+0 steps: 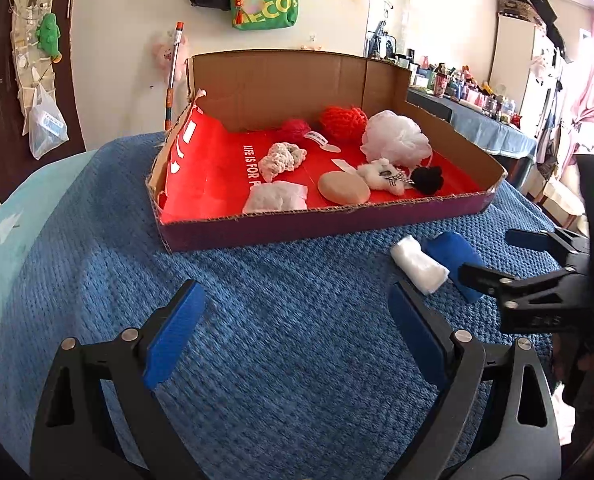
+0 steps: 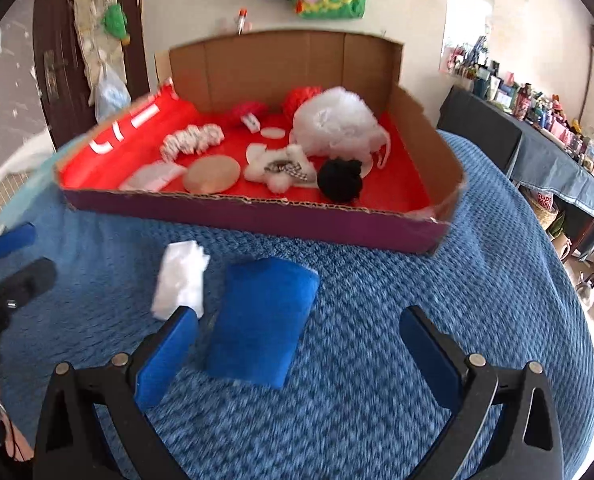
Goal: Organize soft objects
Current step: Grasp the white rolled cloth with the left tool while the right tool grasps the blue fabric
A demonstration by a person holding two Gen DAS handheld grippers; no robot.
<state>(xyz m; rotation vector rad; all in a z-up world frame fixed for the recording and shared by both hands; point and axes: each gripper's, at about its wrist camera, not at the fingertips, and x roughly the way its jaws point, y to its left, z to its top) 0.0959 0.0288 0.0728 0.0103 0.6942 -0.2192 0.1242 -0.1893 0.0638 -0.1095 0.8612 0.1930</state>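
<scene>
**Right gripper over the blue pad, both grippers empty**

I report from the nearest point outward. My right gripper [image 2: 297, 356] stands with its jaws spread wide and nothing between the pads. Directly ahead of it, on the blue blanket [image 2: 417, 300], lies the blue pad [image 2: 261, 320]. The pad sits toward the left finger, with open blanket between it and the right one. Its long axis runs away from me, leaning slightly right at the far end, so it lies roughly in line with the fingers. In my judgement, the jaws would close across its short side once shifted a little left.

Just beside the pad's left edge lies the white wad [image 2: 183, 284], its near end close to the left fingertip. I cannot tell whether wad and pad touch.

My left gripper [image 1: 297, 340] is likewise wide open and empty, over bare blanket. Pad and wad lie well off to its right. The right hand is plainly the nearer one.

Beyond both items stands the cardboard box [image 2: 257, 216], its low front wall facing me. It already holds several soft things, among them a white mesh puff [image 2: 333, 120] and a black pompom [image 2: 339, 180]. The pad and wad remain outside it.
</scene>
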